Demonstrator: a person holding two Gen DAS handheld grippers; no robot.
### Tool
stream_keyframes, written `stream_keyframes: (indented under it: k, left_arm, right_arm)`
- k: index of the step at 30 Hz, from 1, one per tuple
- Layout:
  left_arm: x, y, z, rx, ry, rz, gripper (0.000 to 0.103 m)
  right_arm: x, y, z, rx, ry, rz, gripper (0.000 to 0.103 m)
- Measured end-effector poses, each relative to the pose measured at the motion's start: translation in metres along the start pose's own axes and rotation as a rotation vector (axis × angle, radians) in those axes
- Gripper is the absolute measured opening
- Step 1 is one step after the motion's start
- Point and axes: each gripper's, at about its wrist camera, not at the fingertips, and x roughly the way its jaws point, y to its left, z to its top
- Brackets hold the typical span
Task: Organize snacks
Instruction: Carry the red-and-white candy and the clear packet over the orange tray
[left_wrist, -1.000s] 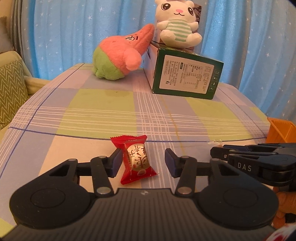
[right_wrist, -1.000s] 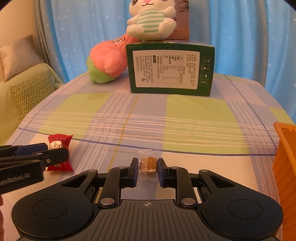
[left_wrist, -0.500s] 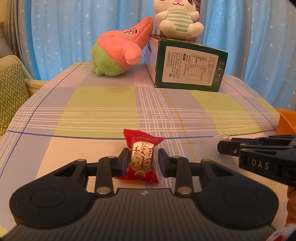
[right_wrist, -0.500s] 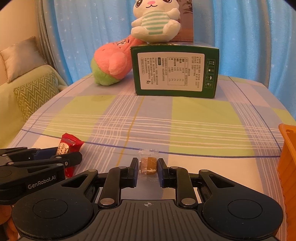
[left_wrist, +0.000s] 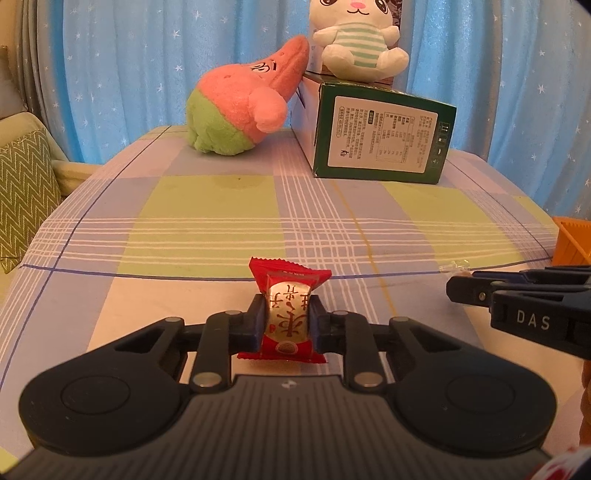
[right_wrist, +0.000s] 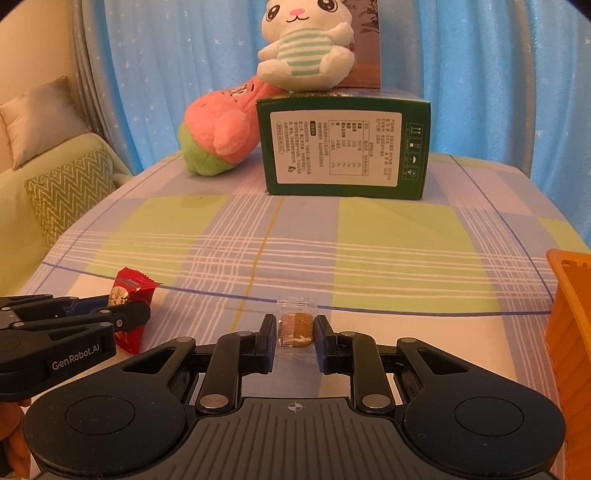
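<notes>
Gripping the red wrapped candy (left_wrist: 289, 318) across its middle, the left hand-held gripper (left_wrist: 287, 320) is closing both fingers against the wrapper, and the candy is sitting upright just above the table (left_wrist: 207, 225), apparently lifted for transfer. To its right, the right hand-held gripper (right_wrist: 295, 336) is pinching a clear-wrapped brown snack (right_wrist: 295, 329) between nearly closed fingers, low over the checked cloth. At far right, the orange basket (right_wrist: 569, 295) is standing at the table edge, judged the likely destination. The green carton (right_wrist: 343, 147) and plush toys are resting well apart at the back.
</notes>
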Motion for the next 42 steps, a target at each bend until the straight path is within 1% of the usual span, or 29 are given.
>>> stream_keyframes:
  k: [5, 11, 16, 23, 29, 35, 42]
  left_arm:
    - [-0.013, -0.003, 0.004, -0.014, -0.003, -0.013, 0.021]
    - [-0.034, -0.015, 0.012, -0.012, -0.016, -0.041, 0.021]
    - [-0.064, -0.025, 0.017, -0.019, -0.015, -0.066, 0.021]
    - [-0.120, -0.049, 0.020, -0.005, -0.031, -0.111, 0.021]
    - [-0.161, -0.067, 0.013, -0.005, -0.033, -0.140, 0.021]
    - [-0.201, -0.082, 0.002, -0.004, -0.034, -0.156, 0.021]
    - [-0.233, -0.104, -0.012, 0.016, -0.025, -0.183, 0.021]
  right_arm:
    - [-0.017, 0.002, 0.000, 0.004, -0.010, -0.004, 0.022]
    - [-0.052, 0.005, 0.001, 0.008, -0.037, -0.017, 0.022]
    - [-0.086, 0.005, -0.004, 0.026, -0.044, -0.033, 0.022]
    - [-0.139, 0.007, -0.009, 0.066, -0.047, -0.069, 0.022]
    - [-0.190, 0.006, -0.015, 0.098, -0.065, -0.097, 0.022]
    - [-0.240, 0.002, -0.028, 0.131, -0.085, -0.124, 0.022]
    - [-0.287, -0.006, -0.043, 0.157, -0.104, -0.152, 0.022]
